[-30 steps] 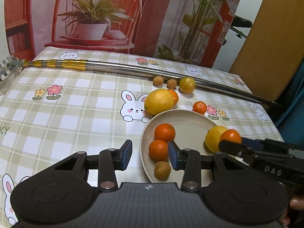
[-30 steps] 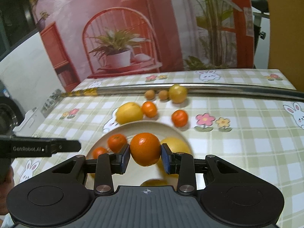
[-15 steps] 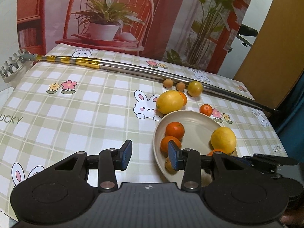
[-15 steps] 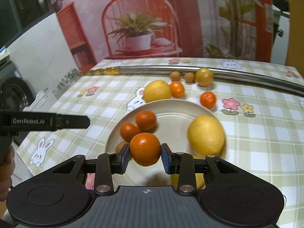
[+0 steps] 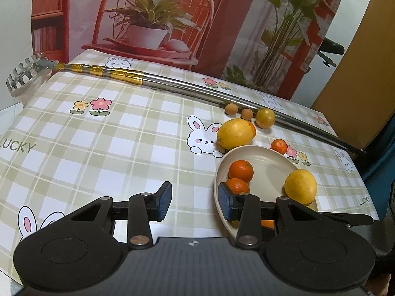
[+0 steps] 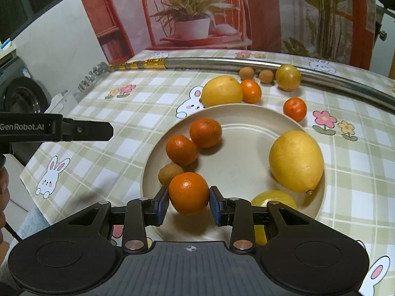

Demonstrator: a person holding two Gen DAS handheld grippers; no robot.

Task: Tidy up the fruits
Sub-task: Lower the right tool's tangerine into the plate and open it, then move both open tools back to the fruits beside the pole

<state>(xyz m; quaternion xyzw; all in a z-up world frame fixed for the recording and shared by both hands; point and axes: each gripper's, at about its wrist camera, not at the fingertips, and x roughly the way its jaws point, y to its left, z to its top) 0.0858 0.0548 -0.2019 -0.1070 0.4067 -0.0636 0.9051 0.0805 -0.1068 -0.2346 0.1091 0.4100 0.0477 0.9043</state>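
Two blue-padded fingers [image 6: 163, 204] of the right gripper [image 6: 189, 206] clamped a round orange tangerine [image 6: 188, 193] above the near left part of the round beige plate [image 6: 246, 116]. Inside the plate lay two more tangerines, a small brown fruit and a large yellow lemon [image 6: 296, 160]. Nothing sat between the parted jaws of the left gripper [image 5: 195, 202], which hovered over the checked bunny-print tablecloth [image 5: 111, 135] beside the plate's left rim.

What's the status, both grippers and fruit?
Right gripper shut on orange, over plate. Left gripper open, empty. Drop spot bare; nearest a small brown fruit.
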